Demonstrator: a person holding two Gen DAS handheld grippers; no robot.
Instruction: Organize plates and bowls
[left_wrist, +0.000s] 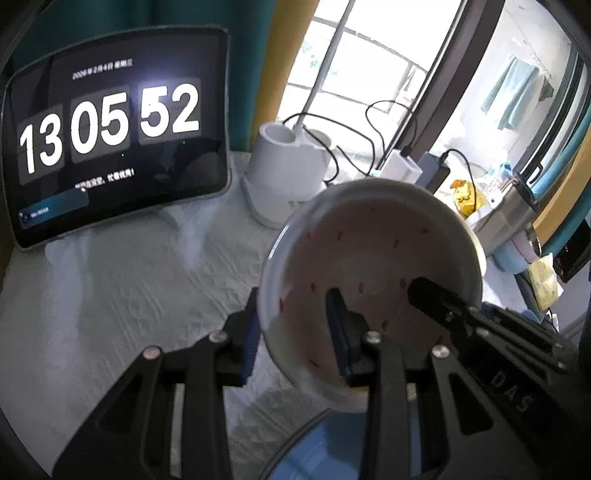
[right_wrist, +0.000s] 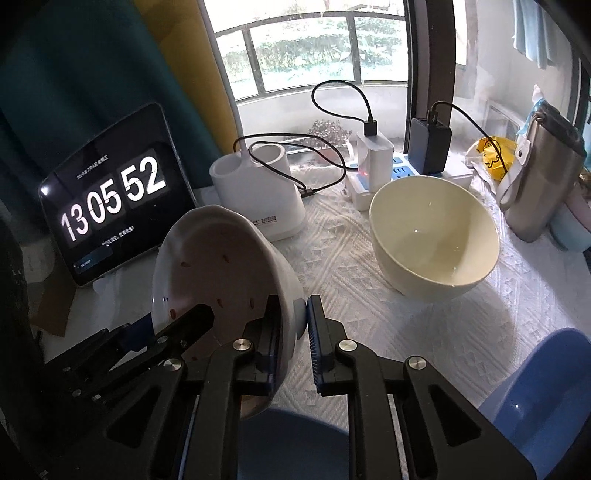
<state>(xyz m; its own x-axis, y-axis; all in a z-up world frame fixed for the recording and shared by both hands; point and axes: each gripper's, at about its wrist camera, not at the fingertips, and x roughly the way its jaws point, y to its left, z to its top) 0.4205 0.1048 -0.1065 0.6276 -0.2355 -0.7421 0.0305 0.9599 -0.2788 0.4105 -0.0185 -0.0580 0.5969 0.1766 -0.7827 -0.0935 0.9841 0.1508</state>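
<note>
A white bowl with red specks inside (left_wrist: 369, 258) (right_wrist: 214, 258) hangs tilted above the white tablecloth, gripped from two sides. My left gripper (left_wrist: 293, 306) is shut on its near rim, one blue pad outside the wall and one inside. My right gripper (right_wrist: 293, 306) is shut on the bowl's wall at the opposite side. Each view shows a black finger of the other gripper reaching into the bowl. A cream bowl (right_wrist: 436, 236) stands upright on the cloth to the right. A blue dish (right_wrist: 546, 398) lies at the lower right, and another blue dish (left_wrist: 325, 450) (right_wrist: 295, 443) lies under the held bowl.
A tablet showing a clock (right_wrist: 110, 210) leans at the back left. Behind stand a white holder (right_wrist: 258, 192), a power strip with chargers and cables (right_wrist: 373, 166), a steel flask (right_wrist: 539, 173) and a yellow bag (right_wrist: 495, 155). The window is beyond.
</note>
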